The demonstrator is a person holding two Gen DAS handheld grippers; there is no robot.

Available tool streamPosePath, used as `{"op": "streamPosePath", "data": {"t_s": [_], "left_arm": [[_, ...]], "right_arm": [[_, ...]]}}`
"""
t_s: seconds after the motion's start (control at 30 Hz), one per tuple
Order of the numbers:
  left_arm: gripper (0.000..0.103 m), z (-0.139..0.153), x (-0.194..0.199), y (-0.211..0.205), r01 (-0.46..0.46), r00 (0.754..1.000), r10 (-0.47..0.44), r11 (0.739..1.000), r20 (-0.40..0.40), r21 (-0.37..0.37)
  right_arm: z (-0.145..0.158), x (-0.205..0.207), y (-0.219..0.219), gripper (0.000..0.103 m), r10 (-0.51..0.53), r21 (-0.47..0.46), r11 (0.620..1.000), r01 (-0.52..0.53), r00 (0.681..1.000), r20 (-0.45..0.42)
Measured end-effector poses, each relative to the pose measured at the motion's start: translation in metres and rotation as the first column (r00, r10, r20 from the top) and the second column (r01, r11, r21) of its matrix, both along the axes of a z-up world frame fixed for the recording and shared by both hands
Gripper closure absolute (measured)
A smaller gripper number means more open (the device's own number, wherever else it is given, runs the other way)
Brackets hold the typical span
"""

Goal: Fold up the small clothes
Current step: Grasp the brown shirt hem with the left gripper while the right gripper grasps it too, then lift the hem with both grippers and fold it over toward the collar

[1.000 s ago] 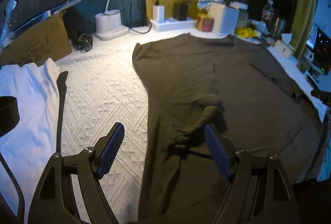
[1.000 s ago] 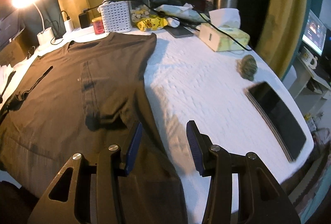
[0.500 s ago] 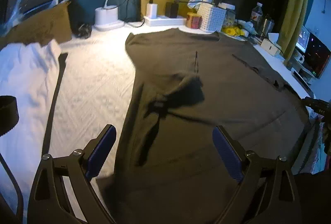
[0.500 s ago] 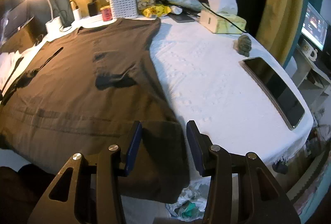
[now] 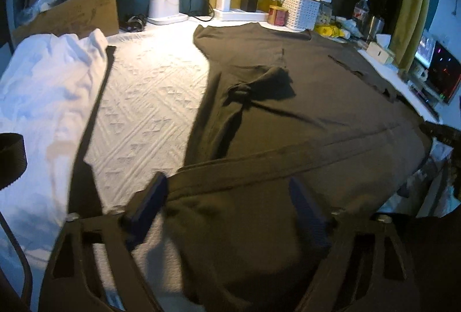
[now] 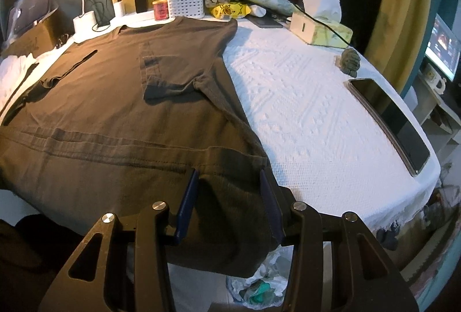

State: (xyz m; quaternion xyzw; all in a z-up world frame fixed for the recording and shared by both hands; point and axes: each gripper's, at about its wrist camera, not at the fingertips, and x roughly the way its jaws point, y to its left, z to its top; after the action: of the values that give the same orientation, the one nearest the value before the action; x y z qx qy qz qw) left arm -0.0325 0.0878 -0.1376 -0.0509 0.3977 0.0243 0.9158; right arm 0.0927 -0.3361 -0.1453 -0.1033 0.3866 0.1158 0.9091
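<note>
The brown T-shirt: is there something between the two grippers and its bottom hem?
Nothing visible. The brown T-shirt lies flat, and its bottom hem already sits between the open fingers of the right gripper and the left gripper; the left jaws have just been closing.

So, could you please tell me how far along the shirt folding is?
Done: the dark shirt lies flat, both sleeves folded in. In hand: the left claw and right claw, jaws just closing, straddle its bottom corners, not yet pinching. Left: folding the hem up.
</note>
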Motion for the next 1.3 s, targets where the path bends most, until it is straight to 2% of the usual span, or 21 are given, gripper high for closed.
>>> {"op": "streamPosePath", "data": {"t_s": [0.07, 0.13, 0.2, 0.3, 0.43, 0.47, 0.53, 0.63, 0.93, 1.3], "left_arm": [[0.036, 0.000, -0.002, 0.004, -0.015, 1.000, 0.015, 1.000, -0.002, 0.013], [0.040, 0.000, -0.003, 0.008, -0.036, 0.999, 0.036, 0.999, -0.002, 0.014], [0.040, 0.000, -0.005, 0.013, -0.068, 0.998, 0.068, 0.998, -0.003, 0.015], [0.040, -0.005, -0.006, 0.021, -0.123, 0.992, 0.123, 0.992, -0.030, 0.007], [0.042, -0.005, -0.006, 0.011, -0.063, 0.998, 0.064, 0.998, -0.021, 0.025], [0.047, -0.006, -0.006, 0.008, -0.045, 0.999, 0.045, 0.999, -0.023, 0.023], [0.091, -0.003, -0.006, 0.001, -0.022, 1.000, 0.022, 0.999, -0.018, 0.037], [0.098, 0.016, -0.015, -0.002, -0.022, 0.998, 0.020, 0.999, 0.061, 0.036], [0.099, 0.053, -0.029, -0.007, -0.008, 0.988, 0.002, 0.999, 0.152, 0.041], [0.099, 0.074, -0.021, -0.001, -0.033, 0.977, 0.024, 0.999, 0.213, 0.041]], "right_arm": [[0.000, -0.005, 0.011, 0.085, 0.045, -0.040, 0.998, -0.045, 0.999, 0.006], [0.000, -0.008, 0.019, 0.092, 0.063, -0.086, 0.994, -0.061, 0.998, 0.016], [0.000, -0.010, 0.023, 0.095, 0.072, -0.107, 0.992, -0.069, 0.997, 0.024], [0.003, -0.011, 0.018, 0.097, 0.075, -0.077, 0.994, -0.073, 0.997, 0.023], [0.010, -0.015, 0.017, 0.097, 0.088, -0.061, 0.994, -0.086, 0.995, 0.039], [0.013, -0.015, 0.016, 0.097, 0.090, -0.051, 0.995, -0.088, 0.995, 0.044], [0.019, -0.016, 0.014, 0.097, 0.094, -0.019, 0.996, -0.093, 0.994, 0.053], [0.027, -0.016, 0.011, 0.097, 0.096, 0.017, 0.995, -0.097, 0.993, 0.062], [0.054, -0.016, 0.005, 0.097, 0.127, 0.138, 0.980, -0.142, 0.985, 0.113], [0.077, -0.007, -0.004, 0.097, 0.103, 0.172, 0.976, -0.133, 0.980, 0.171]]}}
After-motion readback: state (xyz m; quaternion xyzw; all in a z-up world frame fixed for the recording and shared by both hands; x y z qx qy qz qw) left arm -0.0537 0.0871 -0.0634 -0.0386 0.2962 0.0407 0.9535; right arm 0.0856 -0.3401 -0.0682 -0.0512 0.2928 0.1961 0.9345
